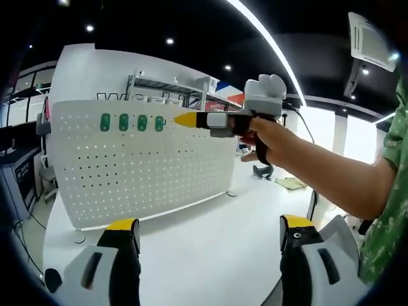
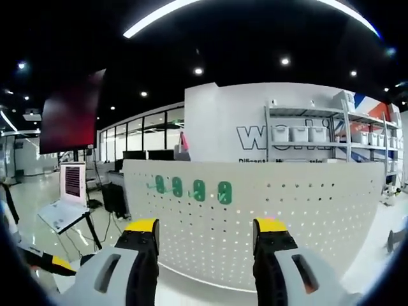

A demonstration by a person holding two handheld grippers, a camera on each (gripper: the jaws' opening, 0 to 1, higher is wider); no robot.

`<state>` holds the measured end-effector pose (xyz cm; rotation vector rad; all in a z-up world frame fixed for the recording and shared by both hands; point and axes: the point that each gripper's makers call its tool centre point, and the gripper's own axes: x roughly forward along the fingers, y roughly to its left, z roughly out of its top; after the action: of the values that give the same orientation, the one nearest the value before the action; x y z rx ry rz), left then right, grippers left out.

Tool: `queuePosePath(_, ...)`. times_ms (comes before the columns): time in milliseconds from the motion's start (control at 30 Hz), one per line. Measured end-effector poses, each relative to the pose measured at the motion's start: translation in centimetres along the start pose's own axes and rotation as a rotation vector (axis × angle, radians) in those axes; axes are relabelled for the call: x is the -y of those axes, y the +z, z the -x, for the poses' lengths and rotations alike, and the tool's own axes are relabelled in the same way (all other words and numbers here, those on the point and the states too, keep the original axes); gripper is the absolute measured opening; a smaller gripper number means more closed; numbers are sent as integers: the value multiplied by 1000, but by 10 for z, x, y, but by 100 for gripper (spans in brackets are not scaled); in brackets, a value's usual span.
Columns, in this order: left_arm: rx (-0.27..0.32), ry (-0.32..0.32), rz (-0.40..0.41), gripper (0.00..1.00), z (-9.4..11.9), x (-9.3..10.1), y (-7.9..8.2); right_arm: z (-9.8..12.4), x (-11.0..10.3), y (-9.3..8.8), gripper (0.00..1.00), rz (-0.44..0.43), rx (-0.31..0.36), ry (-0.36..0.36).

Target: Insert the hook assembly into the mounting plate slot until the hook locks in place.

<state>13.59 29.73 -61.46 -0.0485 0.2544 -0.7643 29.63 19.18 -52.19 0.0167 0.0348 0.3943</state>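
Observation:
A white pegboard mounting plate (image 1: 140, 166) stands upright on the white table (image 1: 217, 248). Several green hooks (image 1: 131, 122) sit in a row along its upper left. In the left gripper view my left gripper (image 1: 210, 226) is low over the table in front of the plate, open and holding nothing. A person's hand brings my right gripper (image 1: 185, 119) in from the right, its yellow tips just right of the last green hook. In the right gripper view the right gripper (image 2: 207, 226) faces the plate (image 2: 306, 217) below the green hooks (image 2: 199, 190), jaws apart with nothing between them.
Metal shelving with white bins (image 2: 299, 134) stands behind the plate. A laptop on a stand (image 2: 64, 197) and desks with monitors (image 2: 146, 155) are off to the left. The person's forearm (image 1: 331, 175) crosses the right side above the table.

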Motion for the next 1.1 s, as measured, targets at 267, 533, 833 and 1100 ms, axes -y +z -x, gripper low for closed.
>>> queuePosePath(267,6,31,-2,93,9,7,-1,39,-8,-8,60,23,-7,40)
queuePosePath(533,9,58,0,93,16,15,-5,81,-19,-28,61,38,-29,90)
queuePosePath(833,8,91,22,93,21,23,-15,119,-27,-44,60,40,-44,135)
queuePosePath(1100,30,168,5,94,33,21,-16,153,-29,-63,60,37,-31,149)
